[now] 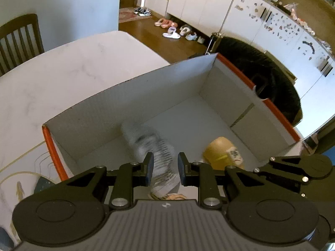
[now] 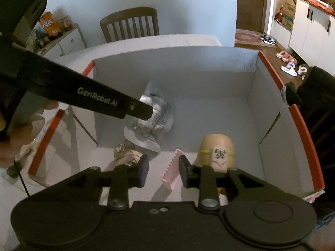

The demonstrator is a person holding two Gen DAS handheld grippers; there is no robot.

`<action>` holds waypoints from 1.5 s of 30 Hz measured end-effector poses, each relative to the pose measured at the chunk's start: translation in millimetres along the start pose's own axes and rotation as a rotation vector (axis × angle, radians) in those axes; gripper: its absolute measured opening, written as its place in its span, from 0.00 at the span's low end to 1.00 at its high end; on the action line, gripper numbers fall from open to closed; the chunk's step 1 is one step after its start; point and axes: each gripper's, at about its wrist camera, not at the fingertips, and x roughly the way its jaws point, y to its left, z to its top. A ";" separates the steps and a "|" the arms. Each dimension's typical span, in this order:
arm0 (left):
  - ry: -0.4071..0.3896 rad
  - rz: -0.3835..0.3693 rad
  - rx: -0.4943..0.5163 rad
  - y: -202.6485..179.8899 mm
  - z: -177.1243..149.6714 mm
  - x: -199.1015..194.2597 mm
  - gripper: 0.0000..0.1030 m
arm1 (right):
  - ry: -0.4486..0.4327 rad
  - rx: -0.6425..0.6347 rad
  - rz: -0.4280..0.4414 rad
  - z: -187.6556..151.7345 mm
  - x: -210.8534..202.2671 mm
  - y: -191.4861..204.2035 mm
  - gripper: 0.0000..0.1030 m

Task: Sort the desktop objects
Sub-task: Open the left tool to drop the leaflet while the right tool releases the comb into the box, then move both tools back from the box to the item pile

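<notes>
Left hand-held gripper (image 1: 163,170) over box (image 1: 146,87), pads narrow, gripping blurred silver packet (image 1: 155,146), centre frame. Right hand-held gripper (image 2: 161,168) slack, part-open; pink comb (image 2: 170,172) between jaws, I judge released. Risk I see: packet drops onto tan capsule toy (image 2: 216,152) lower right, or snags box wall.

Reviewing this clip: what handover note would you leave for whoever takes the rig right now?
Left gripper: shut on the silver packet, held over the box.
Right gripper: open; the pink comb sits between its jaws, apparently unpressed, inside the box.
Done: tan painted figure and patterned item lie in the box.
Left: release the packet, withdraw from the comb. Whether more items wait outside the box is not visible.
</notes>
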 end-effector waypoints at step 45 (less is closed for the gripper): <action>-0.360 -0.003 -0.060 112.3 -169.3 -221.6 0.64 | -0.166 -0.074 0.024 8.0 -60.8 148.0 0.82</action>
